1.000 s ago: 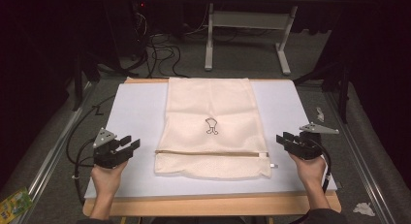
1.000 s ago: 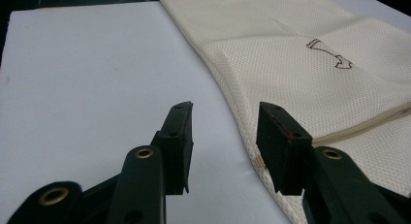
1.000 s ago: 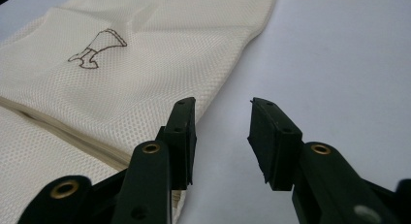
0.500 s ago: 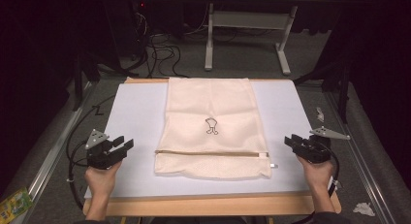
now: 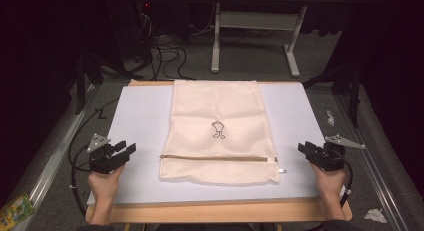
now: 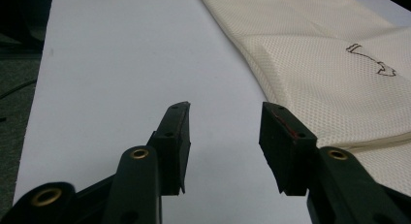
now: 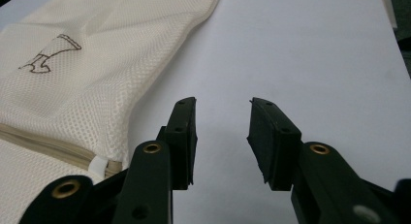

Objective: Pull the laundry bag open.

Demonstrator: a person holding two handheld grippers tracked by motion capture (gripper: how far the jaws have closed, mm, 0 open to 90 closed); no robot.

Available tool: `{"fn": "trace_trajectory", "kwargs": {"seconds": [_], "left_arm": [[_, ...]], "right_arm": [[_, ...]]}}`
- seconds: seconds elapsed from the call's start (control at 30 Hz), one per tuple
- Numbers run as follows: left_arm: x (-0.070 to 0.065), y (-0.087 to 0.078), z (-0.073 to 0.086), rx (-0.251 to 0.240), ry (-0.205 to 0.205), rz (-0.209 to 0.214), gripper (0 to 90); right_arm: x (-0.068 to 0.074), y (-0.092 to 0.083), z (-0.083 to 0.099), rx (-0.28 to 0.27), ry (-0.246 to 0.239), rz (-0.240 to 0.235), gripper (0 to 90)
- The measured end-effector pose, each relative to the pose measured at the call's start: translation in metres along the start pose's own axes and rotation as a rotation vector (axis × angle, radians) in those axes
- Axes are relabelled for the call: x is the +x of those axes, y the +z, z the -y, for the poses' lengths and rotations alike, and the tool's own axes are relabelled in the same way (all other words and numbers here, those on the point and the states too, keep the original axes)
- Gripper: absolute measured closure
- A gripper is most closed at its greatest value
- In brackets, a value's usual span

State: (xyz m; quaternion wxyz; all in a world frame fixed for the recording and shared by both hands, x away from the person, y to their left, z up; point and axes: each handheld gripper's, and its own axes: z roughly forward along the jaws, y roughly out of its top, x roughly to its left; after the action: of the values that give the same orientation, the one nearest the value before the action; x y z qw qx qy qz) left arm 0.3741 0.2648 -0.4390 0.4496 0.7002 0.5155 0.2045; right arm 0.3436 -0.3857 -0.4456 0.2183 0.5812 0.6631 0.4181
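- Here, a cream mesh laundry bag (image 5: 220,133) lies flat in the middle of a white mat (image 5: 135,121) on the table, its long side running from twelve o'clock down to six.
- A zipper (image 5: 217,158) crosses the bag low down, from nine o'clock to three, and its white pull tab (image 7: 98,164) sits at the three o'clock end.
- A small dark outline drawing (image 5: 218,130) is printed near the bag's centre.
- The left gripper (image 5: 124,150) rests over the mat at about eight o'clock from the bag, well apart from its edge, pointing toward two o'clock.
- Its jaws have just been opening; they stand partly apart with only bare mat between them, and in the left gripper view the bag's edge lies just to the right of them.
- The right gripper (image 5: 306,148) sits at about four o'clock from the bag, near the mat's edge, pointing toward ten o'clock.
- Its jaws are likewise partly apart and hold nothing; in the right gripper view the zipper's end lies just to the left of them, not touching.
- Cables (image 5: 165,51) trail on the floor at eleven o'clock beyond the table.
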Motion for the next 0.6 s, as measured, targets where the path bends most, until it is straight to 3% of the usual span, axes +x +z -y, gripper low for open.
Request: {"fn": "trace_trajectory", "kwargs": {"seconds": [0.37,0.5,0.6], "left_arm": [[0.001,0.015,0.005,0.024,-0.007,-0.020,53.0],[0.000,0.020,0.006,0.043,0.017,-0.047,52.3],[0.001,0.023,0.007,0.048,0.009,-0.050,52.1]], "right_arm": [[-0.006,0.011,0.002,0.003,0.003,0.022,63.6],[-0.007,0.015,0.004,0.003,0.014,0.028,63.6],[-0.007,0.019,0.007,0.016,0.014,0.035,63.7]]}}
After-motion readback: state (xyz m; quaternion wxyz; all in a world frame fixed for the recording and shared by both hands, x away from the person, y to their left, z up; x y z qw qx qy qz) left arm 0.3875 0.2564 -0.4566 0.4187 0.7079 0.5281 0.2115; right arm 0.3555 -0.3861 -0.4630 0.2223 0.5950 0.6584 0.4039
